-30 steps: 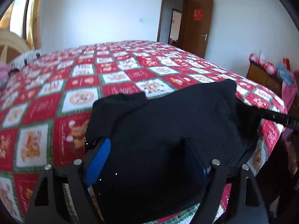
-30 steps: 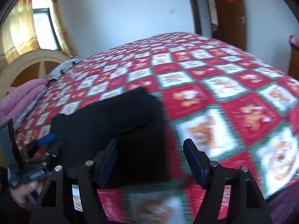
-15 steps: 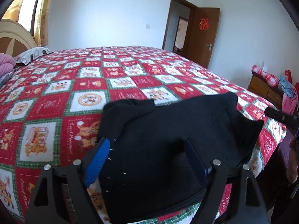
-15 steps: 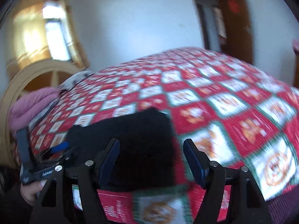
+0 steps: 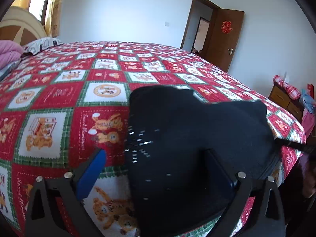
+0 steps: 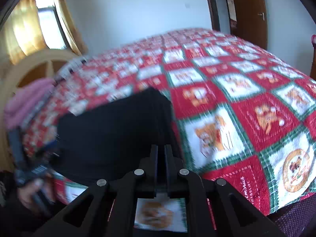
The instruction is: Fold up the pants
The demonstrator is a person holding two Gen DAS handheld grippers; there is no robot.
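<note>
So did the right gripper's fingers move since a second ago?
Yes. The right gripper has closed: its fingers stood wide apart over the quilt, and now sit nearly together at the edge of the black pants.

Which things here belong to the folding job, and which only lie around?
Job: black pants; left gripper, jaws opening; right gripper, shut.
Lying about: patterned bedspread; pink blanket; pillow; wooden cabinet.
</note>
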